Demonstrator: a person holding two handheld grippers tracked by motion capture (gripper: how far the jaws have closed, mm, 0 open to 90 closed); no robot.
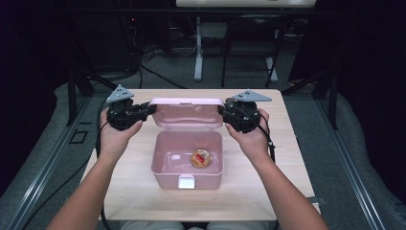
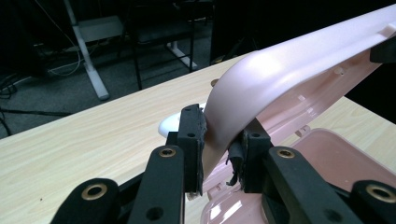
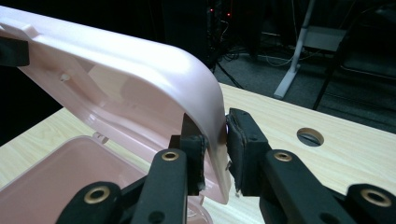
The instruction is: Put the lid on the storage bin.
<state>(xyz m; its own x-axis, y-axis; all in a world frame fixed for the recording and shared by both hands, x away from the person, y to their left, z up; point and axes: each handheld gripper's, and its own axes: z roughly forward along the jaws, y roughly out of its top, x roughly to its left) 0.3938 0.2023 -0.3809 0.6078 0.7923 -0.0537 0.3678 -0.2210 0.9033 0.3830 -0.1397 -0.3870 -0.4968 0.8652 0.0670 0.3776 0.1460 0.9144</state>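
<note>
While the pink plastic box [image 1: 186, 160] sat open in the middle of the wooden table [image 1: 129, 191], its hinged lid [image 1: 186, 111] stood raised at the far side, tilted back over the rear wall. A white latch [image 1: 186, 181] showed on the near wall of the box, facing the person. Inside, toward the right of the box floor, lay a small round packaged item [image 1: 201, 158] with an orange and red label; what it was could not be told.

The left gripper [image 1: 143, 111] reached in from the left and had the left end of the lid between its jaws. In the left gripper view the rounded corner of the lid [image 2: 261, 88] ran down between the two black pads [image 2: 192, 135], which lay against it on both sides, so the claw gripped the lid's edge. The right gripper [image 1: 225, 113] met the lid's right end. In the right gripper view the lid's rim [image 3: 140, 93] passed between its pads [image 3: 243, 140], the outer pad touching the curved corner and the inner one behind the wall, so that claw also gripped the lid.

A round hole [image 3: 310, 136] in the tabletop lay beyond the right gripper.
</note>
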